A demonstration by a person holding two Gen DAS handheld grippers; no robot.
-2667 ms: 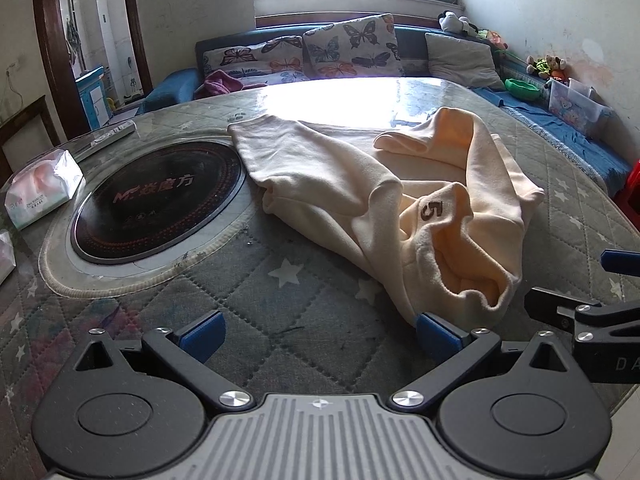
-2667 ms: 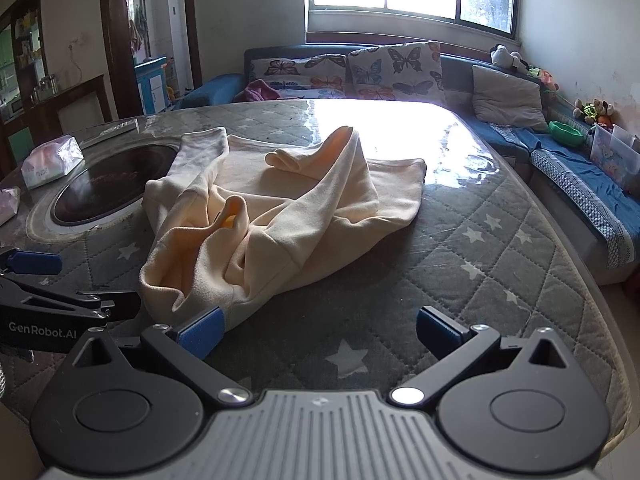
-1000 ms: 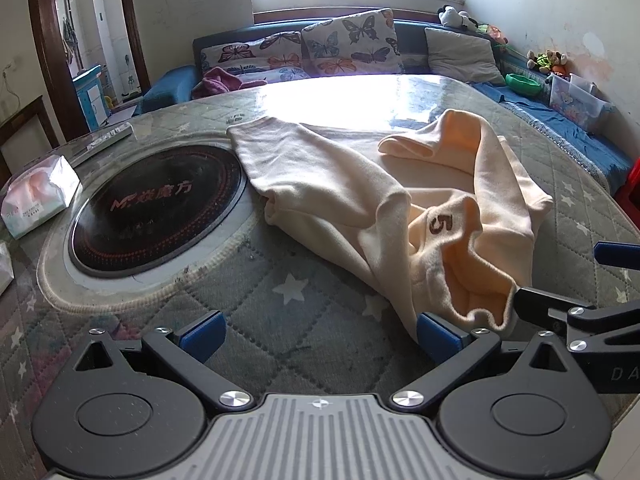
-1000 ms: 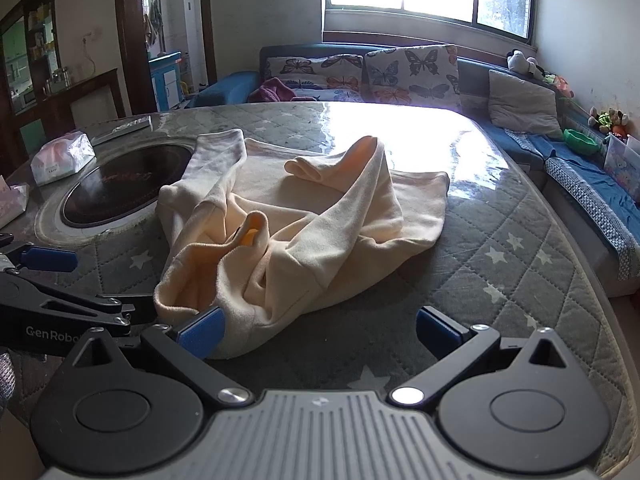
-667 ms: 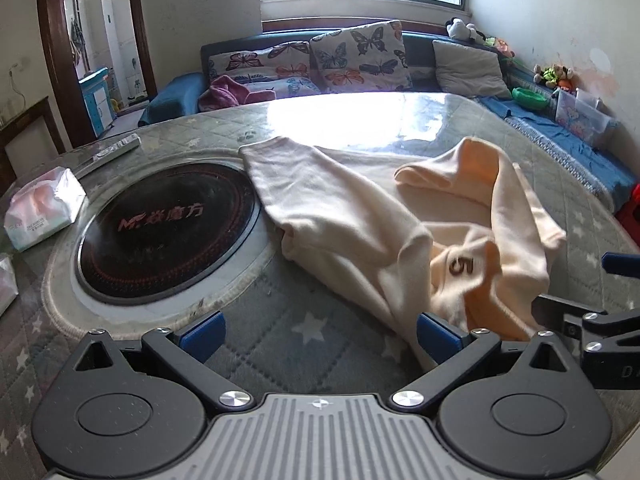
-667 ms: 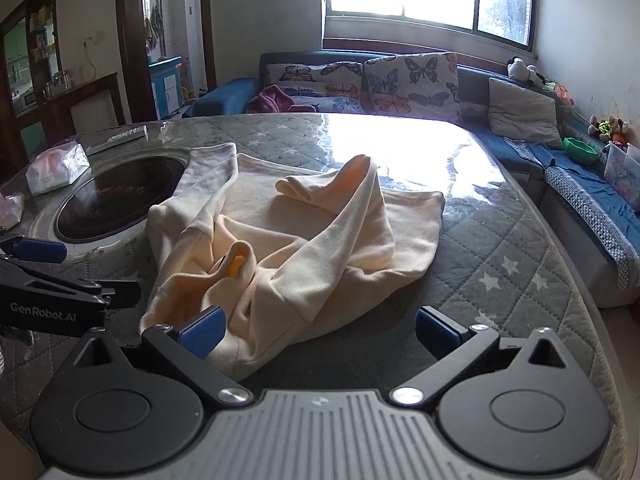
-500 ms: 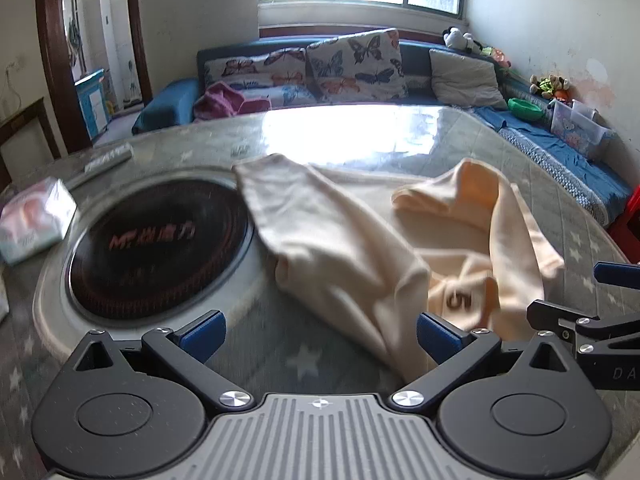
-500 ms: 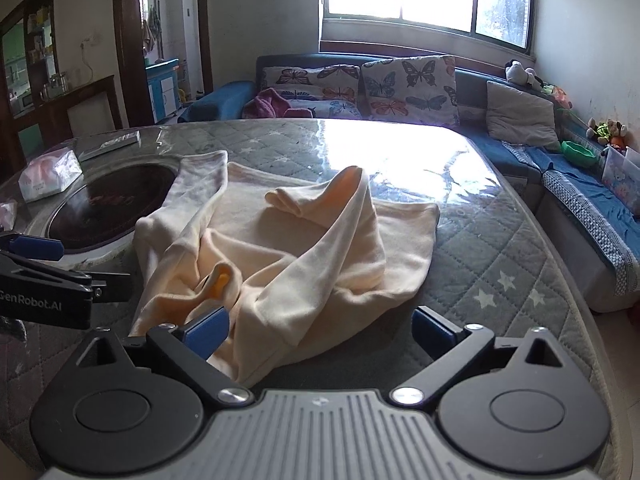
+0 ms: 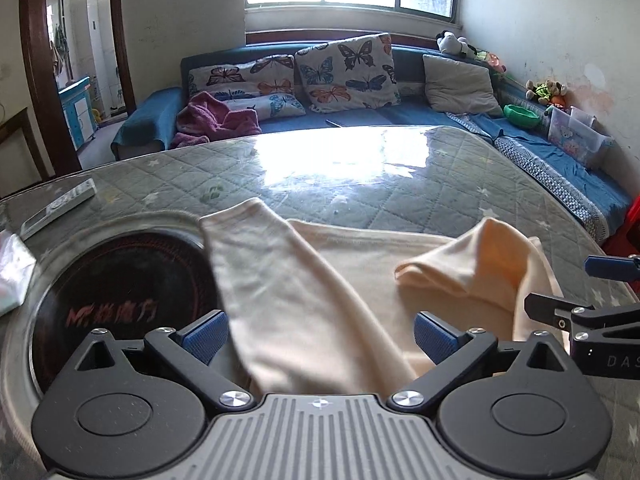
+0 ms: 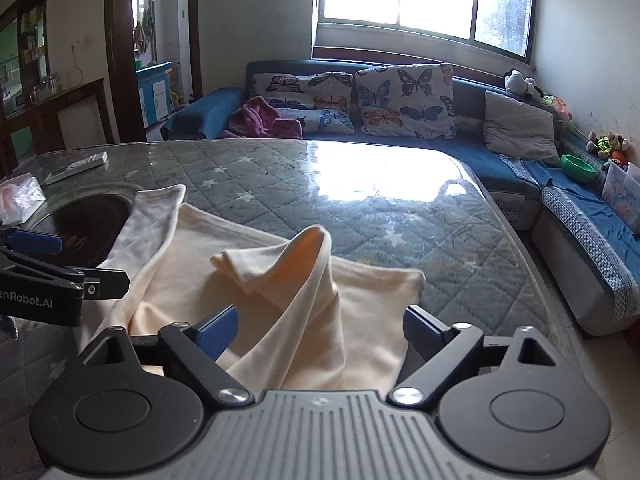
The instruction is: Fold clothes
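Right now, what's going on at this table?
A person holding two grippers is starting to fold a cream sweatshirt lying crumpled on the quilted table. The left gripper and right gripper are both open, each straddling the garment's near edge. One sleeve stretches toward the black cooktop.

The garment [image 9: 320, 280] lies on the desk [image 9: 400, 184] near its front edge, one sleeve [image 9: 248, 248] overlapping the round inset plate [image 9: 120, 280] to its left. A remote [image 9: 60, 206] lies at the far left edge. A sofa [image 9: 360, 112] stands behind the desk.
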